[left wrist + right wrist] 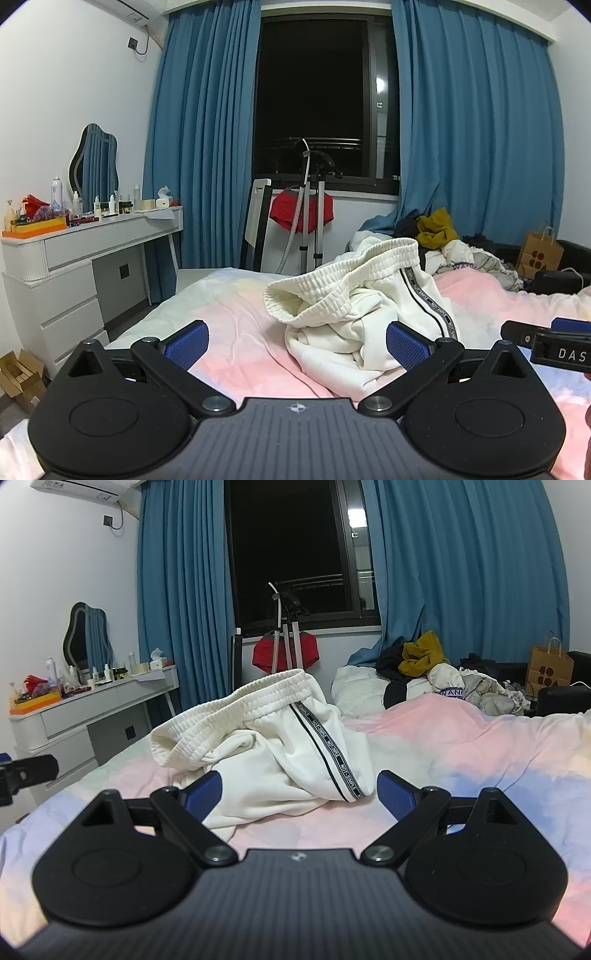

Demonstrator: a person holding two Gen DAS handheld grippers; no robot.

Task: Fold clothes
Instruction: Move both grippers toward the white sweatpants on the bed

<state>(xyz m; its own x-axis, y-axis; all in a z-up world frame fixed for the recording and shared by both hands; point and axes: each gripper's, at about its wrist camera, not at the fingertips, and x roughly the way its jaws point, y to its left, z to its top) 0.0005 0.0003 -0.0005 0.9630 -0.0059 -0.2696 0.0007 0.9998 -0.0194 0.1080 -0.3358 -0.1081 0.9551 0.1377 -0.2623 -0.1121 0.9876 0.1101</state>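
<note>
On the bed (236, 325), with its pink and pale blue cover, white pants (354, 306) lie in a crumpled heap, the ribbed waistband (332, 273) raised and gaping toward 9 o'clock and a black lettered stripe (428, 299) running down the side toward 5 o'clock. At 6 o'clock in the left wrist view the left gripper (297, 341) hangs just above the cover with its jaws spread wide and nothing between them; its right blue pad (406, 345) stands in front of the heap's near edge, and whether it touches the cloth cannot be told. From 3 o'clock in that view the right gripper (546, 341) shows only in part. In the right wrist view the right gripper (299, 794) is likewise wide open and empty, the pants (280, 746) at 12 o'clock just beyond its fingers, and the left gripper (26, 775) peeks in at 9 o'clock. Behind the pants, toward 1 o'clock, a pile of other clothes (454, 243) sits at the far end of the bed, with a paper bag (539, 251) at 2 o'clock. A white dresser (85, 243) with a mirror (94, 166) stands at 9 o'clock, and blue curtains (199, 129) frame a dark window (321, 96) at 12 o'clock
</note>
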